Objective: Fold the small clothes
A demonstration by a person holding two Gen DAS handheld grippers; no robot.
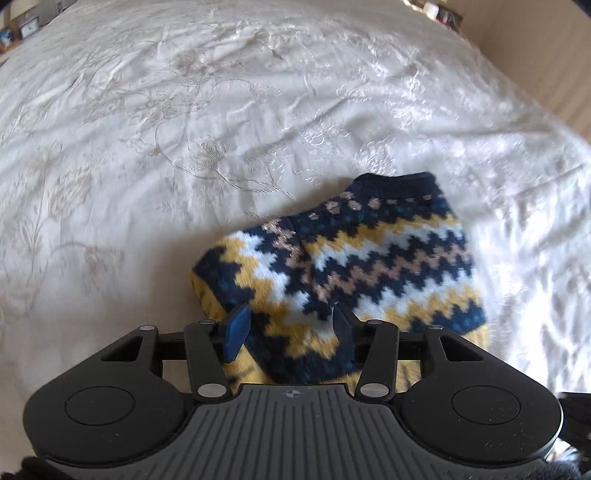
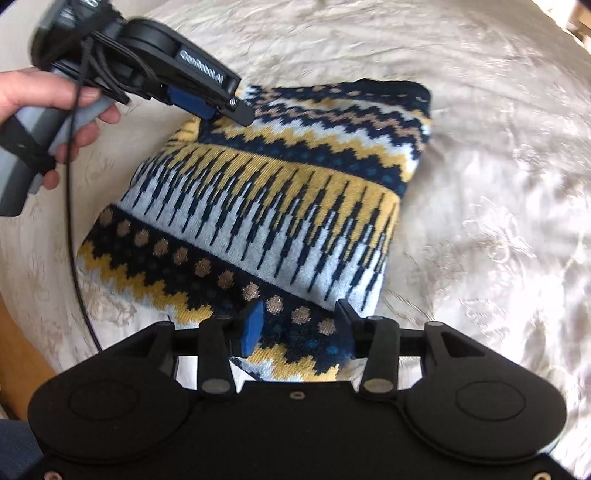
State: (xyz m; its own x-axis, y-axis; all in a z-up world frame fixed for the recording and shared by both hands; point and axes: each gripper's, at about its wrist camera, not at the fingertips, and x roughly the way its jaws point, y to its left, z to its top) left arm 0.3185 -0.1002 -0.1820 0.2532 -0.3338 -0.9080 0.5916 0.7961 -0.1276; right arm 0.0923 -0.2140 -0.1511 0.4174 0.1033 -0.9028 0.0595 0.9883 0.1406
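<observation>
The right gripper (image 2: 297,325) hangs over the nearest edge of the knitted sweater (image 2: 258,206), its blue-padded fingers (image 2: 253,326) standing apart with the dotted navy band showing between them; nothing is pinched. The left gripper (image 1: 290,328), seen from its own camera, is likewise parted above the sweater's yellow and navy zigzag edge, with the knit lying under the gap rather than clamped. In the right wrist view that same left gripper (image 2: 221,107) sits at the sweater's far-left corner, carried by a hand (image 2: 55,110) with a black cable (image 2: 74,240) trailing down from it.

The sweater lies on the bed, already doubled over itself, its striped middle panel uppermost and the navy ribbed hem at the far side.

Judging from this, the main risk is the fold springing loose. The knit looks thick and springy, and with both grippers released, the upper layer could creep back or skew, leaving the edges misaligned. A finger dragging across the wool as it leaves could also snag a loop and pull the layer off line. The cable hangs near the sweater's left edge and could catch it.

Beyond the sweater spreads a cream bedspread (image 1: 184,129) embroidered with pale flowers, rumpled in places and soft enough to let the garment slide. Past its far edge, small objects on a shelf (image 1: 22,31) are too blurred to name.
</observation>
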